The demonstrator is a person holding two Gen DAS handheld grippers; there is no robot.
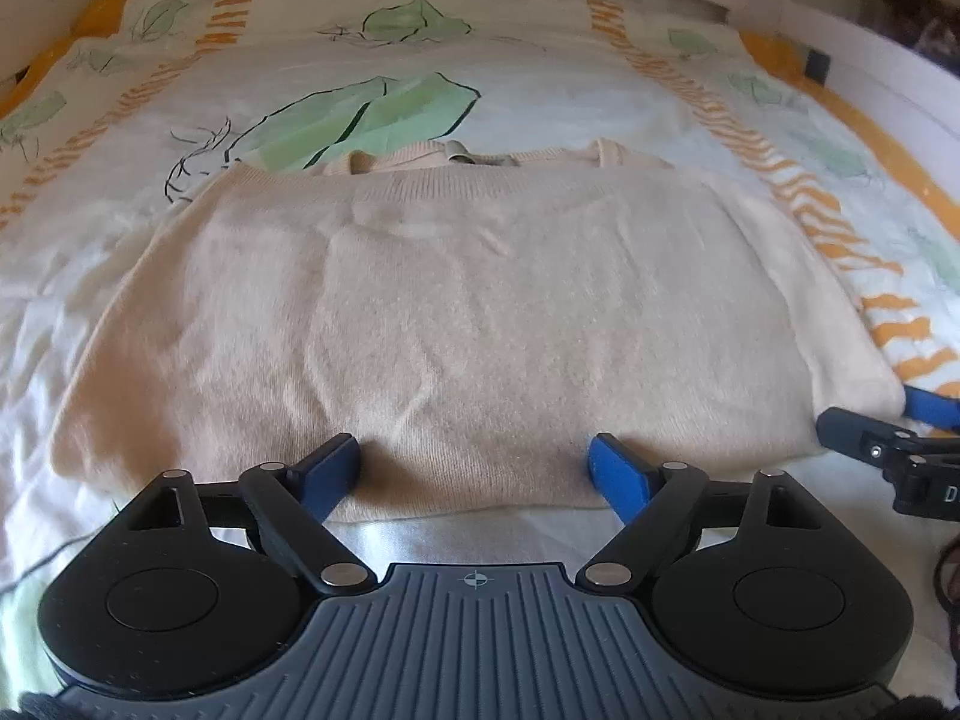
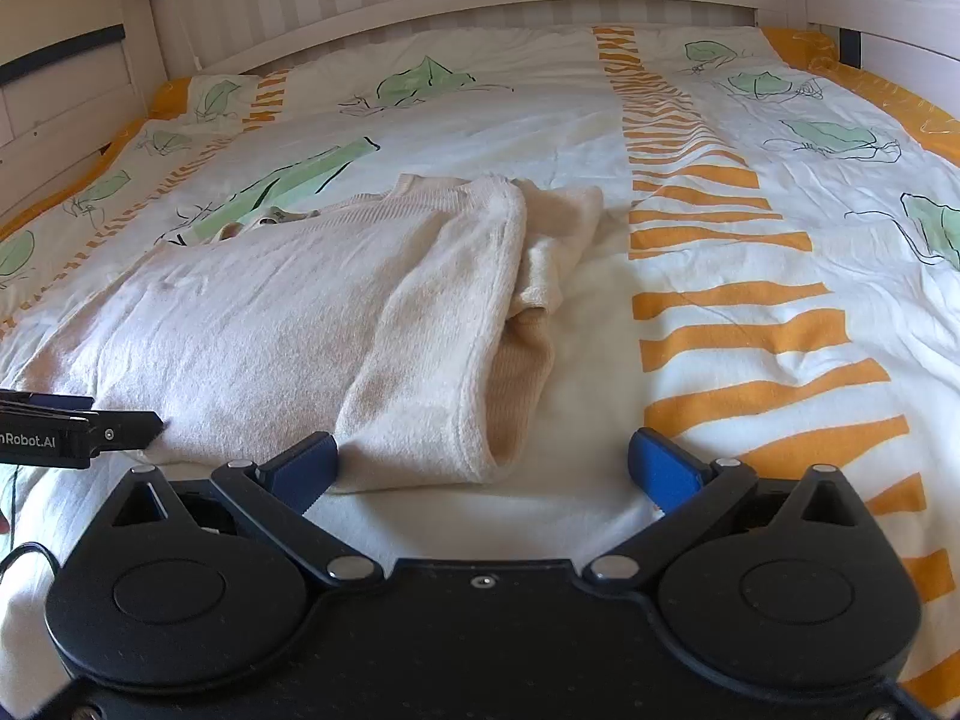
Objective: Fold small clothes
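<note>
- Cream knit sweater (image 1: pixel 468 312): part-folded, flat on leaf-print duvet (image 2: pixel 750 312), near edge of bed.
- Left gripper (image 1: pixel 474 474): released, jaws wide astride near hem, empty.
- Right gripper (image 2: pixel 483 468): released, at near right corner.
- Step, judged: mid-fold; next, pinch hem, carry far.

Sweater (image 1: pixel 468 312): near hem between the left gripper (image 1: pixel 477 468) jaws, underside concealed against the duvet (image 1: pixel 540 96). Neck label beyond the jaws too small to read. Right gripper (image 2: pixel 483 468): folded sleeve layers left of centre between its jaws, inner layers hidden. Each gripper's body is cut off by the bottom edge.
</note>
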